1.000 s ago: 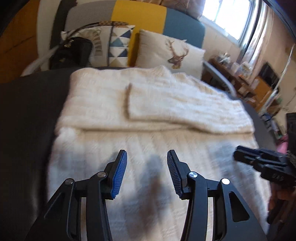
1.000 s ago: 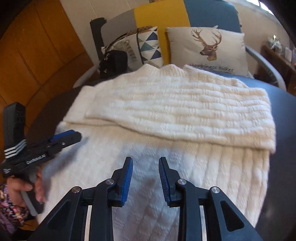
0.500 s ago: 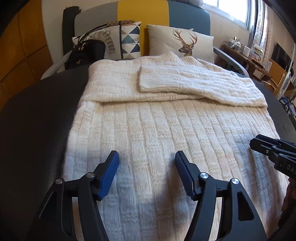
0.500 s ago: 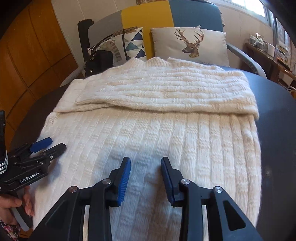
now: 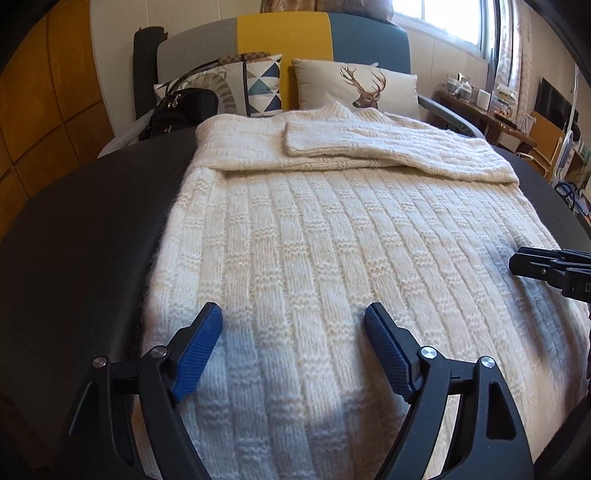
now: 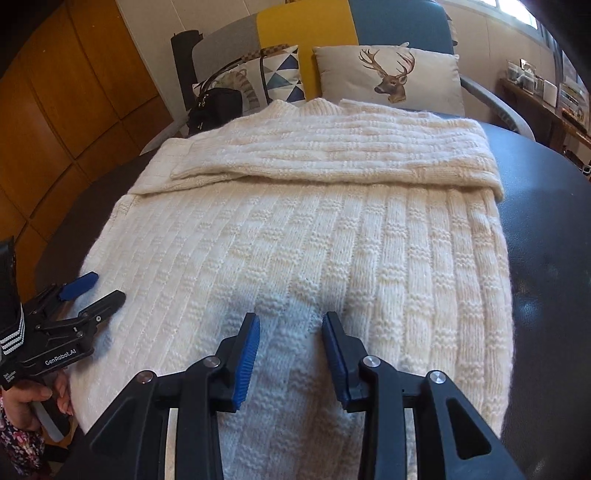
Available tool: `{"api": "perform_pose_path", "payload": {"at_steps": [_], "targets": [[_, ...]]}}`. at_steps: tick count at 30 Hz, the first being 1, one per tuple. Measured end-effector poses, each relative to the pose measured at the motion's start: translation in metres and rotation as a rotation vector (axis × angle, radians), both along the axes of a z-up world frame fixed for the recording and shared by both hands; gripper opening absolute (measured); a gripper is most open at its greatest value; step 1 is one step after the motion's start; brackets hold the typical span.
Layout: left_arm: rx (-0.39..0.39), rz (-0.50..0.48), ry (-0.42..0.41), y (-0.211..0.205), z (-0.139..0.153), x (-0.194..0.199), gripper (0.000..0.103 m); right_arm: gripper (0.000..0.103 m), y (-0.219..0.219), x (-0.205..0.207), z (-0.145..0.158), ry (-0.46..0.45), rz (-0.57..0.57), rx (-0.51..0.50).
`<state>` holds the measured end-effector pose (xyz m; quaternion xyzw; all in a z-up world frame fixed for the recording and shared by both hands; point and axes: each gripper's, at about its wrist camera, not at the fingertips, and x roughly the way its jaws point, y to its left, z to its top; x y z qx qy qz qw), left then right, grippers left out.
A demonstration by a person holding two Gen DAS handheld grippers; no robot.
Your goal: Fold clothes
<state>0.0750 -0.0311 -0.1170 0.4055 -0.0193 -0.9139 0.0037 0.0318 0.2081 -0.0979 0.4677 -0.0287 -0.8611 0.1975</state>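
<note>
Left gripper (image 5: 293, 328) wide and empty, just opened, right gripper (image 6: 291, 334) narrower and empty, above sweater (image 5: 332, 236): sleeves (image 5: 369, 147) folded across, bottom fold remaining.

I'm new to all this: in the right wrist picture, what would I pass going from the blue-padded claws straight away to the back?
right gripper → flat body of the cream sweater → its folded-over sleeves → deer cushion → sofa back.
</note>
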Motion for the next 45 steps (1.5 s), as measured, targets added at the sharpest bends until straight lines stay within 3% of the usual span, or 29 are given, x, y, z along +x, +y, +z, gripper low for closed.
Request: {"api": "perform_pose_path", "payload": {"at_steps": [7,21,29,35,38,42,45], "targets": [[-0.002,-0.024,0.037,0.001,-0.002,0.015,0.084,0.038,-0.002,0.005,0.001,0.019,0.005,0.035],[0.002,-0.06,0.053,-0.01,0.0,0.033,0.084,0.039,0.017,0.0,0.003,0.01,0.035,-0.015],[-0.002,-0.128,0.07,-0.038,0.002,0.057,0.084,0.039,0.075,0.021,-0.001,-0.05,0.032,-0.033],[0.11,-0.041,0.102,-0.092,0.007,0.095,0.084,0.039,0.092,0.049,0.006,-0.038,0.07,-0.015],[0.183,-0.033,0.098,-0.11,0.004,0.107,0.084,0.039,0.103,0.06,0.005,-0.058,0.068,-0.064],[0.32,-0.108,0.08,-0.116,-0.001,0.116,0.084,0.039,0.119,0.066,0.003,-0.092,0.057,-0.151],[0.374,-0.204,0.046,-0.108,-0.005,0.119,0.084,0.039,0.131,0.068,0.002,-0.121,0.062,-0.214]]}}
